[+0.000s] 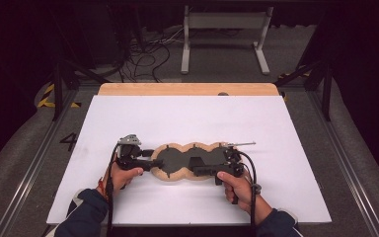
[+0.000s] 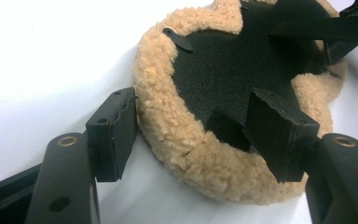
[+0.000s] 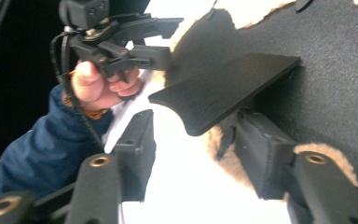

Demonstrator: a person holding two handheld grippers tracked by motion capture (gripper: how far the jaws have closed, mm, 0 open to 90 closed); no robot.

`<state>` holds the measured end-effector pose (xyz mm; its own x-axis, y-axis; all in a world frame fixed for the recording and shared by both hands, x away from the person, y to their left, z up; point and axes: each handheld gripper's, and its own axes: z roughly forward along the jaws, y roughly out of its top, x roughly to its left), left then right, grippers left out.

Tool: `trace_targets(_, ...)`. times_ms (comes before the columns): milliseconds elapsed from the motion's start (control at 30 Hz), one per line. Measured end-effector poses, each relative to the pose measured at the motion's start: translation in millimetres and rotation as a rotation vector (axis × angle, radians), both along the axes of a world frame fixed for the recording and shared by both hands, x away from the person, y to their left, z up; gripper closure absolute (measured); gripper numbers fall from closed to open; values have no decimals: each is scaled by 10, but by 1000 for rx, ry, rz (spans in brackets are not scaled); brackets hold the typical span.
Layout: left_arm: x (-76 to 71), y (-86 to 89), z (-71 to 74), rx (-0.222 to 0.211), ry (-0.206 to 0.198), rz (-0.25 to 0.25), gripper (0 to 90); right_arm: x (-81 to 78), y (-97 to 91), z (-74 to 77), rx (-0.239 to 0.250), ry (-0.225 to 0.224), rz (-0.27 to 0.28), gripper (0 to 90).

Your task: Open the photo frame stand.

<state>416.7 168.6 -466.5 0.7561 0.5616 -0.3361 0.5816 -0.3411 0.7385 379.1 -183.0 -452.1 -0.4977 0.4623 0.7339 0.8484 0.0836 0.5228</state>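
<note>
A tan fleecy pad (image 1: 190, 161) with three lobes and a black inner face lies near the front edge of the white tabletop (image 1: 187, 118), about midway between its left and right edges; no label or brand can be read on it. The left gripper (image 1: 150, 163) straddles the pad's left lobe: in the left gripper view one pad stands on the table just outside the woolly rim (image 2: 168, 126) and the other over the black fabric, the jaws partly apart and not pressing, so nothing is gripped. The right gripper (image 1: 197, 170) sits at the pad's front right, jaws also partly apart, one beside the fleece edge and one over bare table, below a flat black tab (image 3: 223, 91). Painted on the floor left of the table is a "4" (image 1: 69, 141). Beyond the wooden far edge (image 1: 187, 89) lie loose cables (image 1: 145, 57) and a white stand (image 1: 224, 37).
</note>
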Motion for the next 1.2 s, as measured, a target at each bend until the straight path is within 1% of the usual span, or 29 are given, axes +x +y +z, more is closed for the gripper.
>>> trace_targets(33, 1, 0, -2, 0, 1, 3, 348, -1, -29, 17, 14, 6, -2, 430)
trace_targets(67, 1, 0, -2, 0, 1, 3, 344, -8, -68, 48, 28, 9, -15, 432)
trace_targets(100, -1, -3, -4, -4, 8, 1, 344, -8, -68, 48, 28, 9, -15, 432)
trace_targets(133, 3, -13, -8, -5, 5, -8, 345, -8, -94, 63, 45, 6, -22, 434)
trace_targets(167, 6, -18, -8, -3, 3, -9, 335, 1, -105, 71, 59, 25, -40, 432)
trace_targets(200, 3, -26, -8, -4, 8, -7, 332, 7, -98, 64, 59, 29, -50, 436)
trace_targets(267, 0, -34, -2, 3, 1, -10, 328, 27, -70, 23, 68, 58, -88, 454)
trace_targets(333, -4, -34, 2, 7, -1, -10, 328, 47, -62, -3, 71, 79, -114, 477)
trace_targets(367, -4, -34, 2, 7, -1, -10, 327, 47, -62, -3, 71, 79, -114, 477)
trace_targets(400, -4, -32, -1, 6, 3, -10, 327, 56, -65, -23, 76, 93, -135, 486)
trace_targets(433, -2, -29, -2, 9, 0, -15, 326, 59, -62, -45, 86, 109, -144, 482)
trace_targets(467, 0, -28, -2, 10, -4, -18, 324, 60, -54, -66, 93, 117, -138, 474)
trace_targets(533, -4, -31, -6, 10, 4, -24, 313, 61, -51, -75, 97, 122, -142, 472)
trace_targets(567, -6, -33, -9, 10, 9, -30, 303, 62, -44, -75, 95, 126, -138, 506)
trace_targets(600, -5, -34, -12, 16, 9, -44, 291, 62, -39, -85, 78, 129, -144, 575)
trace_targets(633, -7, -34, -12, 17, 13, -49, 278, 66, -46, -109, 74, 133, -155, 588)
trace_targets(667, -6, -33, -12, 17, 15, -50, 275, 77, -58, -137, 96, 145, -153, 597)
trace_targets(700, -5, -31, -12, 21, 16, -63, 272, 86, -63, -141, 97, 145, -147, 597)
trace_targets(733, 0, -26, -11, 29, 9, -76, 260, 97, -66, -136, 95, 148, -144, 599)
trace_targets(833, -4, -28, -18, 21, 20, -69, 252, 100, -47, -139, 95, 152, -151, 599)
trace_targets(900, -4, -31, -18, 27, 17, -75, 240, 107, -36, -147, 100, 154, -151, 599)
trace_targets(967, -7, -43, -22, 28, 9, -78, 231, 99, -20, -149, 107, 160, -163, 599)
trace_targets(1100, -12, -54, -24, 28, 16, -75, 211, 81, 2, -146, 102, 155, -174, 604)
trace_targets(1133, -11, -55, -27, 20, 20, -74, 204, 76, 10, -148, 106, 153, -177, 615)
trace_targets(1200, -11, -58, -26, 17, 25, -75, 191, 64, 24, -148, 101, 147, -165, 625)
